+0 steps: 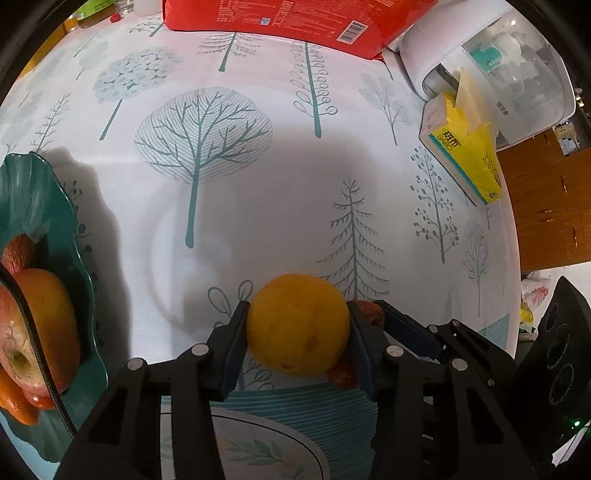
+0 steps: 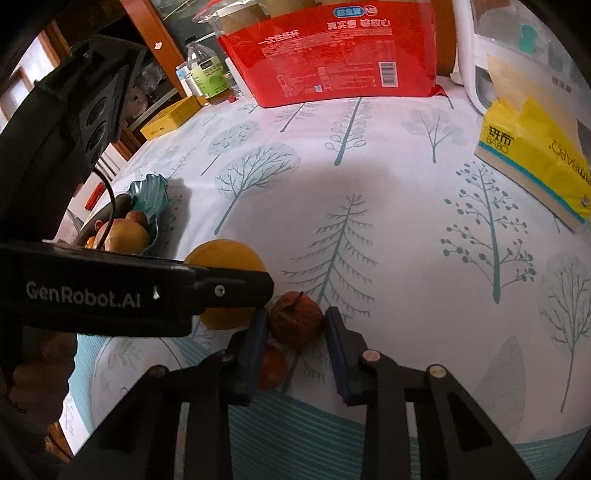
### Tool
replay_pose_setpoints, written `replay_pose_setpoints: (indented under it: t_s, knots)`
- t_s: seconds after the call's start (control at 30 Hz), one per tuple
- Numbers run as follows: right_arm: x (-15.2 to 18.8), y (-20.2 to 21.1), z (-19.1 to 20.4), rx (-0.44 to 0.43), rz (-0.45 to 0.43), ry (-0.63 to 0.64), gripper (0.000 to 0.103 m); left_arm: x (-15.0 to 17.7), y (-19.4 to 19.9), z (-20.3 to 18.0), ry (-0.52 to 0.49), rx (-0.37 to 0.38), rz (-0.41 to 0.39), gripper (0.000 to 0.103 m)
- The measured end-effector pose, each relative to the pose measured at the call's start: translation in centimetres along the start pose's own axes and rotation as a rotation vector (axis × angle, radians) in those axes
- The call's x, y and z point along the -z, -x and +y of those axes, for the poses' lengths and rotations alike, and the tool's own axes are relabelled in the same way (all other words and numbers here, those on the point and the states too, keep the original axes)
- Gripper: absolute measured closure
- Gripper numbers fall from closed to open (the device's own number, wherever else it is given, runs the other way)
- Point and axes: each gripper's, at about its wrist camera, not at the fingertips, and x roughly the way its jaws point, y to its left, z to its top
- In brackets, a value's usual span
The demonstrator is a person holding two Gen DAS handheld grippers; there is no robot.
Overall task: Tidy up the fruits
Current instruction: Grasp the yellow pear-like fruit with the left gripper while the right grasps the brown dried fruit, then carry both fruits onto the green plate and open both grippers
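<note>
My left gripper (image 1: 297, 332) is shut on a yellow orange (image 1: 298, 328), low over the tree-print tablecloth; the orange also shows in the right wrist view (image 2: 225, 258), partly behind the left gripper's body. My right gripper (image 2: 295, 321) has its jaws on both sides of a wrinkled red-brown fruit (image 2: 295, 317) resting on the cloth, pads close to or touching it. A smaller red fruit (image 2: 272, 365) lies just below it. A teal wavy-edged dish (image 1: 44, 206) at the left holds an apple (image 1: 40, 325) and other fruits; it also shows in the right wrist view (image 2: 149, 195).
A red package (image 1: 295, 22) stands at the back. A yellow tissue pack (image 1: 469, 155) and a white appliance (image 1: 498, 70) are at the right. Bottles (image 2: 207, 74) and a yellow box (image 2: 170, 118) sit at the far left edge.
</note>
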Motion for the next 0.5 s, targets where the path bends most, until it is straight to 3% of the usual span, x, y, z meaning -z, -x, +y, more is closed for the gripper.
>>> replay_pose_setpoints:
  t_s: [0.5]
  knots:
    - [-0.1,2.1,0.5,0.014,-0.033,-0.040,0.072,0.7,3.6,0.8,0.022,0.021,-0.072,0.057]
